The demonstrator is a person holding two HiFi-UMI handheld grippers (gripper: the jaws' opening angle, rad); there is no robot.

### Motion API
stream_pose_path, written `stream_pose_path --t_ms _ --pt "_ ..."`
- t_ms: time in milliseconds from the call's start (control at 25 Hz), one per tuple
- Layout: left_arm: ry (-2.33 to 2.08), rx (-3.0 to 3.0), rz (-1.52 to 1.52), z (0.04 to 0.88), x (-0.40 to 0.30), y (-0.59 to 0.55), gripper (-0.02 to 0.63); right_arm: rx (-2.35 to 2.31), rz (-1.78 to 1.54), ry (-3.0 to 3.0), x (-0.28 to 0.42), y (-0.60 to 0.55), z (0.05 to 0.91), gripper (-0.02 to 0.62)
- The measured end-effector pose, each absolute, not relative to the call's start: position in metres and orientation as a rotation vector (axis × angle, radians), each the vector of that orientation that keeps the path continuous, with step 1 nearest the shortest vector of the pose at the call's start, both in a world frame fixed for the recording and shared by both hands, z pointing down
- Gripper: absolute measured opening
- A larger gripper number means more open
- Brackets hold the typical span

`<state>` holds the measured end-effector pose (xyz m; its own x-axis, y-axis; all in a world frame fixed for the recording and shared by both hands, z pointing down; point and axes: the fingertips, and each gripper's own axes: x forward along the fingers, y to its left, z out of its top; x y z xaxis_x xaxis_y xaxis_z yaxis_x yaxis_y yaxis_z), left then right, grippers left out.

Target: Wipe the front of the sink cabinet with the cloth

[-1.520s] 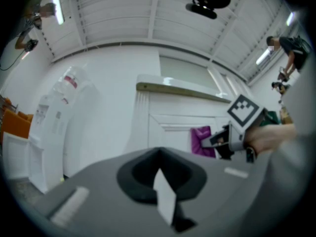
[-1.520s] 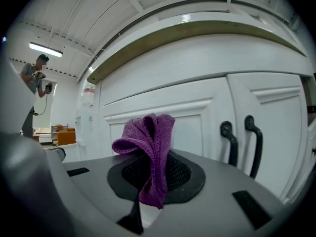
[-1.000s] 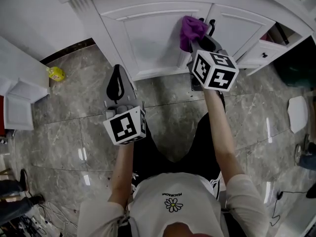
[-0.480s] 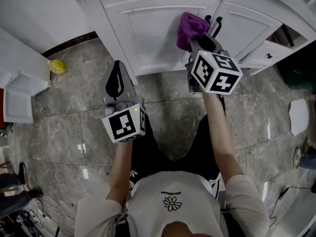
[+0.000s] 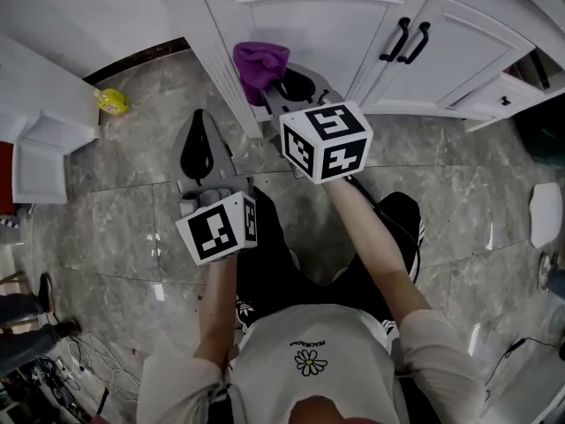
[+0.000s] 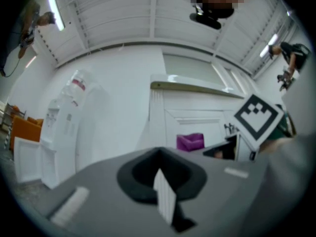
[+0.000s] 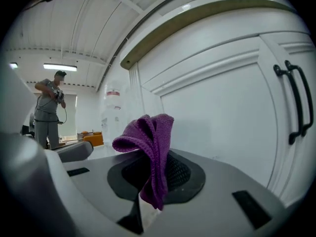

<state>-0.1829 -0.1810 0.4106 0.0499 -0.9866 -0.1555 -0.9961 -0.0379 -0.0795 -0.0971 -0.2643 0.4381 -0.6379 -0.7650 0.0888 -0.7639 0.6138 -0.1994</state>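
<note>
Cloth [image 5: 260,64]: purple knit, bunched, pinched in the right gripper [image 5: 277,84]. Sits low on the sink cabinet [image 5: 309,25], at the left door's left edge beside the fluted corner post. Cloth looks pressed to the white front, though actual contact is not certain.

Right gripper view: jaws closed on the cloth's [image 7: 148,152] lower fold, the rest standing up in a loose crest above the right gripper [image 7: 150,181]. The door panel of the sink cabinet [image 7: 217,112] fills the background, with a pair of black handles [image 7: 296,102] at the right. A person [image 7: 48,110] stands far off at the left, seen only here.

Left gripper view: left gripper [image 6: 163,191] has its jaws together with nothing between them. It looks toward the sink cabinet [image 6: 197,122] and catches the cloth [image 6: 190,141] side-on. A tall white unit [image 6: 64,127] stands against the wall to the left.

Only the head view shows the grey marble floor [image 5: 132,193] and a small yellow object [image 5: 112,102] on it by the wall.

Pose: right forearm reaches forward and crosses leftward, gripper tip at the cabinet base. Left forearm points straight ahead, left gripper [image 5: 198,144] low over the floor, just left of the right one and short of the cabinet.
</note>
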Motion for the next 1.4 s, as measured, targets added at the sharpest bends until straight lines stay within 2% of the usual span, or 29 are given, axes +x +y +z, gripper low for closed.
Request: stream_pose_path --t_ms 360,680,1000,1400 --pt "2.090 -2.134 0.085 0.415 -0.195 -0.178 0.003 -1.331 -0.352 2.911 -0.141 -0.274 0.482 0.054" --pt "2.114 -2.142 0.082 0.422 -0.195 -0.178 0.003 -1.383 -0.299 2.944 -0.140 -0.281 0.490 0.054" --pt "2.091 -2.150 0.056 0.421 -0.182 -0.177 0.003 -1.479 -0.307 2.844 -0.096 -0.295 0.489 0.054" --pt "2.047 -2.171 0.101 0.416 -0.150 -0.179 0.003 -1.670 -0.322 2.723 -0.006 -0.305 0.496 0.054"
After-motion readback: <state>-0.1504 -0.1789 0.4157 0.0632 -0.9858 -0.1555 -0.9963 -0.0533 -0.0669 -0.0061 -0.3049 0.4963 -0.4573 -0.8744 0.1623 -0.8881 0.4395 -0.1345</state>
